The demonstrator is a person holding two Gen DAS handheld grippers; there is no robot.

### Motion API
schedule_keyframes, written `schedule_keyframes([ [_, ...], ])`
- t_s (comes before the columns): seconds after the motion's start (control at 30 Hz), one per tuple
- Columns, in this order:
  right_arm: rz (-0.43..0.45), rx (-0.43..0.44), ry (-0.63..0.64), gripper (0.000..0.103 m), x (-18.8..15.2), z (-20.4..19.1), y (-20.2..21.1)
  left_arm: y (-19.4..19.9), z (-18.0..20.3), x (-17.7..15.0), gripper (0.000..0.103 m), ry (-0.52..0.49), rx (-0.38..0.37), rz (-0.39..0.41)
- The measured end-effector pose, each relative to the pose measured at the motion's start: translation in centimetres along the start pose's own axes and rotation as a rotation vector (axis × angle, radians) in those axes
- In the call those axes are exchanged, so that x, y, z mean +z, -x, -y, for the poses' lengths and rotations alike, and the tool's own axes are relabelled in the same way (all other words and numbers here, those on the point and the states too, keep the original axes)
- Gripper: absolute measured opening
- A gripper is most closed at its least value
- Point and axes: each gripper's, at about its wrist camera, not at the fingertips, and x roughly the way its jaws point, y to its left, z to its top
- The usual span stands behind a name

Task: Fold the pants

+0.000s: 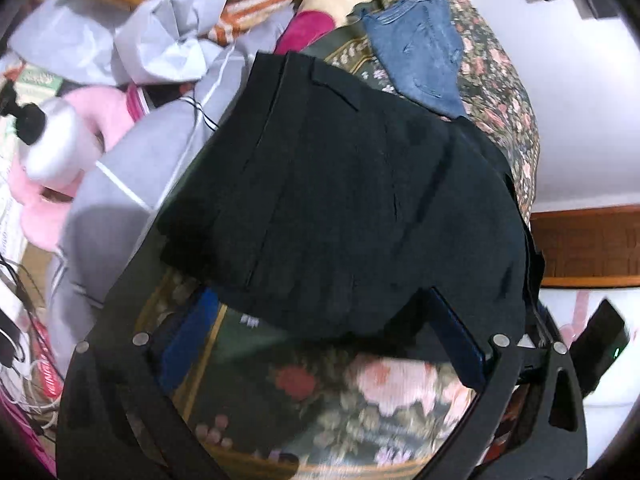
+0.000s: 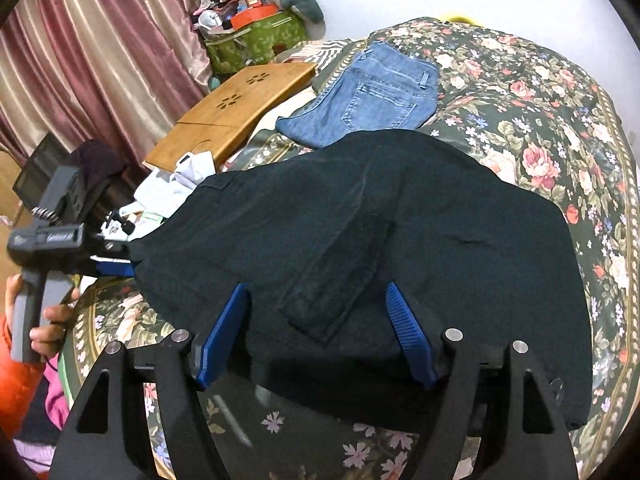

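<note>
Straddling the black pants (image 2: 360,240), the right gripper (image 2: 316,332) gapes wide; left gripper (image 1: 320,344) likewise spread at their edge.

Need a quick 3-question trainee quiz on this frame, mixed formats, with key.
1. True or false: the black pants lie on a bare wooden table.
2. Multiple choice: what lies beyond the black pants on the floral bedspread? A) a folded towel B) blue jeans C) a red shirt
3. Fill in: the right gripper has its blue fingers spread ____, with pants fabric between them.

Key: 1 false, they lie on the bedspread; 2 B; 3 open.
</note>
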Motion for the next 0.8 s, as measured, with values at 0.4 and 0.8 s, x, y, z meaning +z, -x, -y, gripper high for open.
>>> schedule_keyframes([
  [0.4, 0.005, 0.026, -0.017, 0.072, 0.0, 0.2, -0.2, -1.2, 1.0, 4.2, 0.039, -0.036, 0.113, 0.038],
  [0.8, 0.062, 0.059, -0.118, 0.069, -0.4, 1.9, 2.9, 4.4, 8.3, 4.1, 0.027, -0.302, 0.272, 0.367],
])
